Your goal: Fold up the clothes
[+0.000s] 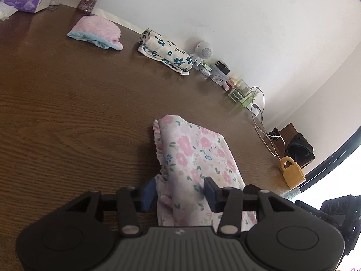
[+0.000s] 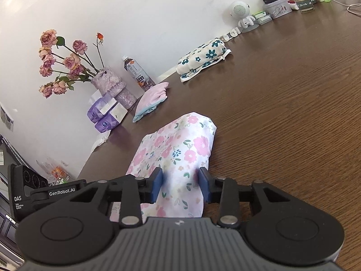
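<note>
the pink floral cloth (image 1: 198, 158) lay folded on the brown table (image 1: 67, 113), low in the frame's centre, its near end between the left gripper (image 1: 179, 192) pads, part open; whether they pinched it i could not tell. its long axis ran from the fingers up the frame. the right gripper (image 2: 180, 184) straddled its other near corner likewise.

Dark wooden table (image 1: 67, 117) against a white wall (image 1: 203, 6); daylight, perhaps a window.
</note>
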A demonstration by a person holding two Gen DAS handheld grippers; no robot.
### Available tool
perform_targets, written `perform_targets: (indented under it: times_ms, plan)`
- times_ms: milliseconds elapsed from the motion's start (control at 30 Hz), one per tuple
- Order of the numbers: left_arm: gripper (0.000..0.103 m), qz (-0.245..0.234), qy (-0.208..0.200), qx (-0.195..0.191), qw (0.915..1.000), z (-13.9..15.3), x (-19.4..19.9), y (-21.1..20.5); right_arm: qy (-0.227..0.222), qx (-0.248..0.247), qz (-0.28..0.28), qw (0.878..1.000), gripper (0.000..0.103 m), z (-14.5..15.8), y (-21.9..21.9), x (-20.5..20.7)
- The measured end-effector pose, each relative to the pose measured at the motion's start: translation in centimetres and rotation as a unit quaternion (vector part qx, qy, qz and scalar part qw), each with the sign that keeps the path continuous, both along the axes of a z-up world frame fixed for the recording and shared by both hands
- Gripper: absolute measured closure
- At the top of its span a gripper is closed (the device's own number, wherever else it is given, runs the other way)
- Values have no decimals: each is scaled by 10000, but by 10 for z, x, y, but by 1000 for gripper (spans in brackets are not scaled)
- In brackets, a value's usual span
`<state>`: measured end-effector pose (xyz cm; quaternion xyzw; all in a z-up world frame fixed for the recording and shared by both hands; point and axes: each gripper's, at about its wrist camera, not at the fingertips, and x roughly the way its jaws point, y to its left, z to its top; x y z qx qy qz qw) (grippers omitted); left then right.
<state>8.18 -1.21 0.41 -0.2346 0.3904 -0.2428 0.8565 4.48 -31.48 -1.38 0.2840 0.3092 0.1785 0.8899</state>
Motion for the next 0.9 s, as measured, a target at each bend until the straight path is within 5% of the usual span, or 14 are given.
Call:
perform_targets:
  times_ms: [67,233,367,433,467,600,733,833,900]
  plan:
    - [60,-61,-4,-34,10000,-2,-2,2,-51,-45,-20,10000,64,2,-1,-4]
    - [86,-178,-29,-145,9997,-6,-5,4,-25,-152,0,9999,64,0,2,-9]
    - [82,-136,2,-189,9997,-4,-9,8,1,-181,15,9998,71,-4,4,-9]
    - [65,-60,99,-228,9997,-5,-11,12,-18,-158,19,9999,70,-4,4,-11]
    - [64,-54,104,-227,9997,-4,-12,14,-24,-118,23,9999,69,-3,4,-13]
    - [66,-120,38,-176,9998,-4,-20,16,-102,-40,27,9999,62,0,-2,-20]
    - [88,-261,6,-139,9996,-7,-21,12,-48,11,128,9999,62,0,0,-22]
    - [88,-226,97,-182,9995,-10,-20,12,32,-43,119,9999,72,-4,3,-21]
    - [77,-89,244,-331,9991,-13,-19,18,59,-64,97,9999,73,-6,4,-21]
